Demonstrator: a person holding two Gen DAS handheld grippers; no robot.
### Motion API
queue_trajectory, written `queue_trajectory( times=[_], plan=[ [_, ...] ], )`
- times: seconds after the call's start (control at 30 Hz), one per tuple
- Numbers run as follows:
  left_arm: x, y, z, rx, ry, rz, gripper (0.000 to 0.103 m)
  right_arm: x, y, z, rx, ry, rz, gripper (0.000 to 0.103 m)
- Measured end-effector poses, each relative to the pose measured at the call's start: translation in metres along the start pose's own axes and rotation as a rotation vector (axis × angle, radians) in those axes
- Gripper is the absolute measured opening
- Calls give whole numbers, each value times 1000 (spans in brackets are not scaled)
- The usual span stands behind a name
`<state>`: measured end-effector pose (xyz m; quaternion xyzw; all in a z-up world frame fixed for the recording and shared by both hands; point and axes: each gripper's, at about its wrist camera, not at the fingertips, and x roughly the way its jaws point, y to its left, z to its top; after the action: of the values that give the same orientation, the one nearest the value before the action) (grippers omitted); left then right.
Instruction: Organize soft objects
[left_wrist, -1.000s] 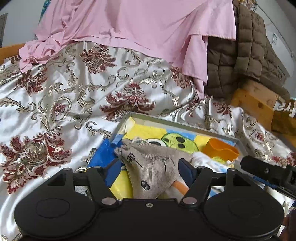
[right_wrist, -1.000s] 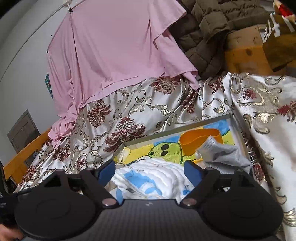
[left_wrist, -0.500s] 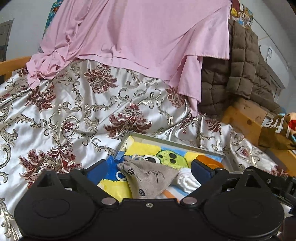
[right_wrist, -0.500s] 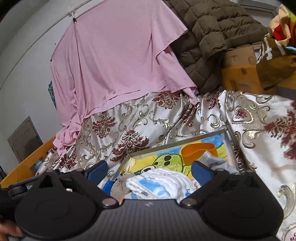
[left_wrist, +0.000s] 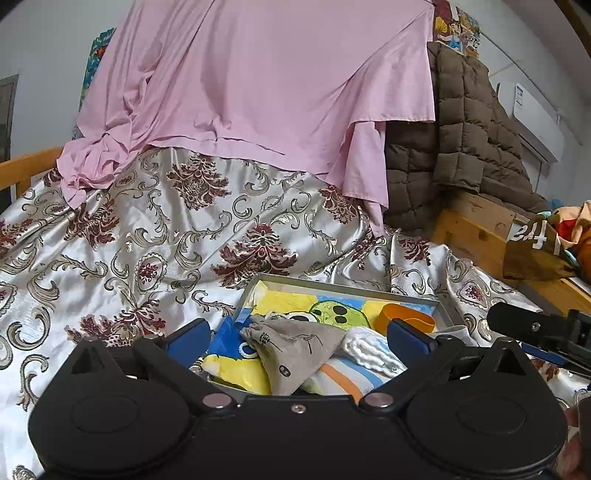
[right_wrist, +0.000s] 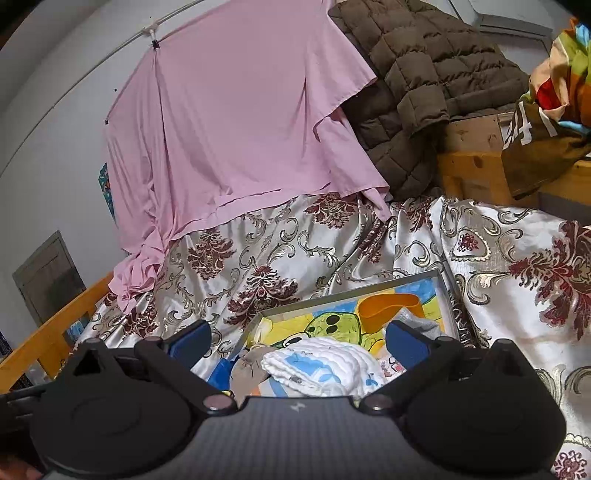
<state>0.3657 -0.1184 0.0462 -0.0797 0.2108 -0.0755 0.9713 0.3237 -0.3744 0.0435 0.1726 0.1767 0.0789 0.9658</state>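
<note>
Listing our tray (left_wrist: 343, 288): grey pouch (left_wrist: 295, 352), white cloth (right_wrist: 317, 365), orange band (right_wrist: 388, 308) stowed; left gripper (left_wrist: 297, 338), right gripper (right_wrist: 299, 338) just spread, empty.

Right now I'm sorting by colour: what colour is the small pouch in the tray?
Grey-beige pouch; left wrist view.

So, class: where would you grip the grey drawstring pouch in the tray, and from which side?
Grip the grey drawstring pouch at its gathered neck, upper left. The cloth bunches there into a narrow ridge, clear of the white quilted cloth. Come from above with the left claw, open.
</note>
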Motion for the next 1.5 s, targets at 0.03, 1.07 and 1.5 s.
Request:
queue_trajectory(
  times=[0.03, 1.07, 1.5],
  plan=[
    [-3, 0, 0, 2, -3, 1, 102, -2, 0, -1, 1, 2, -2, 103],
    [-128, 37, -67, 38, -47, -78, 102, -109, 51, -98, -30, 10, -118, 103],
    [-163, 60, -102, 32, -74, -61, 102, -147, 85, -137, -110, -41, -238, 103]
  ],
)
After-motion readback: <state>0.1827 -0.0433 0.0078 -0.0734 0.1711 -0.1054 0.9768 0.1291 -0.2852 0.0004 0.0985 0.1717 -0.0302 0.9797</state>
